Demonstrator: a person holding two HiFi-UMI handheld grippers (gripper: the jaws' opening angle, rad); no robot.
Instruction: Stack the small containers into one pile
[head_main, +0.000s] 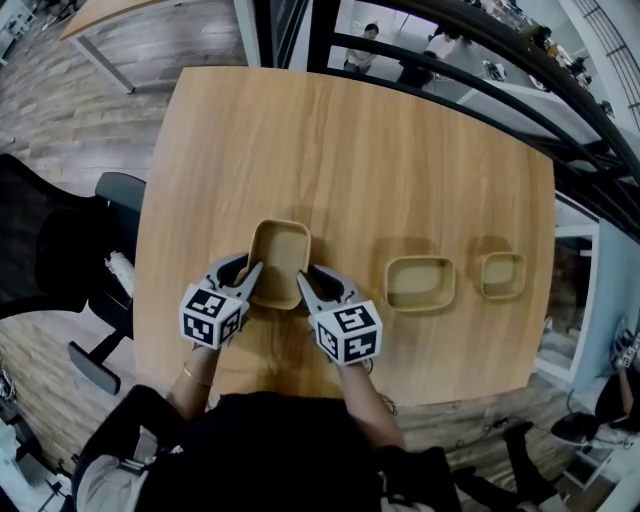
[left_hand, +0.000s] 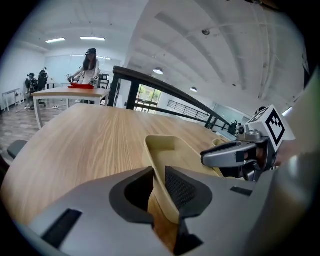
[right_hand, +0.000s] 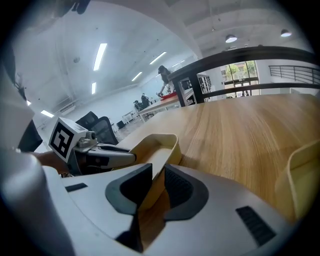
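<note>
Three tan rectangular containers lie on the wooden table (head_main: 350, 150). The largest container (head_main: 280, 258) is nearest me, with its near end tipped up off the wood. My left gripper (head_main: 248, 275) is shut on its left wall, which stands pinched between the pads (left_hand: 181, 189). My right gripper (head_main: 308, 283) is shut on its right wall in the same way, with the wall between that gripper's pads (right_hand: 176, 186). A medium container (head_main: 420, 283) rests to the right, and the smallest container (head_main: 501, 275) lies beyond it. The medium container (right_hand: 300, 175) also shows at the right gripper view's edge.
A black office chair (head_main: 60, 250) stands left of the table. A dark railing (head_main: 480, 60) runs past the table's far right corner. People work at another table (left_hand: 70, 91) far behind. The table's far half is bare wood.
</note>
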